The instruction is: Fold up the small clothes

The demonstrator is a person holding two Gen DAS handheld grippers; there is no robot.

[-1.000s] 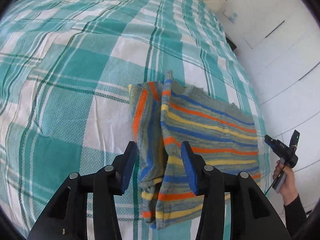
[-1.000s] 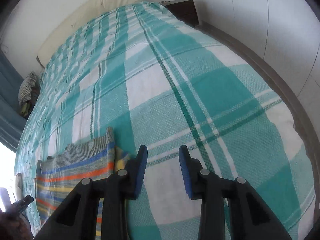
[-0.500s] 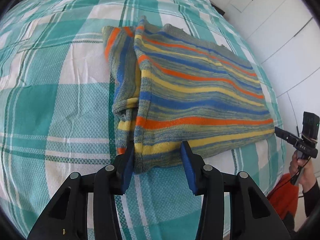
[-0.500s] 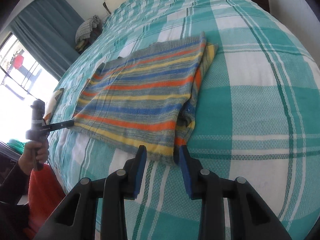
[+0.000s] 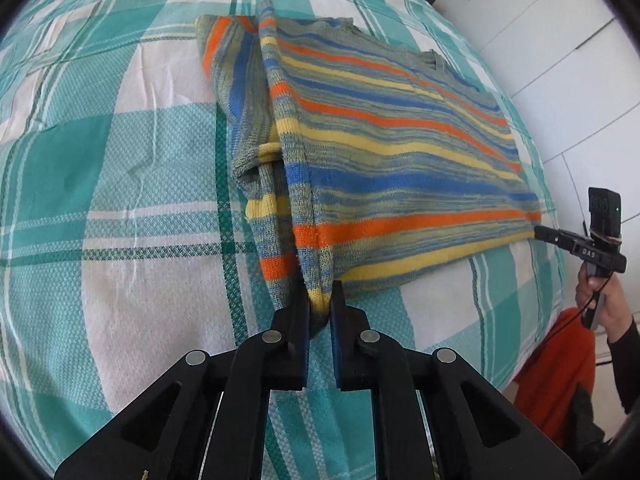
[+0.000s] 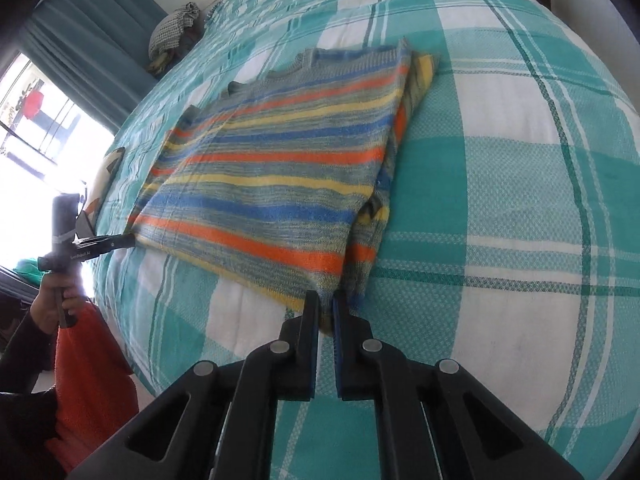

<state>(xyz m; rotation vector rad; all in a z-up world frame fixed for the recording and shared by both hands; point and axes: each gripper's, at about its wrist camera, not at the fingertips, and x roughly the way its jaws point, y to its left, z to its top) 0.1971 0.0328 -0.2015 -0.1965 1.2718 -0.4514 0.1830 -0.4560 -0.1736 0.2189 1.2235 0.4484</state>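
Left wrist: tool (image 5: 320, 300) on sweater (image 5: 392, 152)

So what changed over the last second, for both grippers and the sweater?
Both grippers came in to the striped sweater's near hem. The left gripper and right gripper have just closed their jaws, each pinching a bottom corner. The sweater lies flat as before on the checked bedspread, sleeves tucked under.
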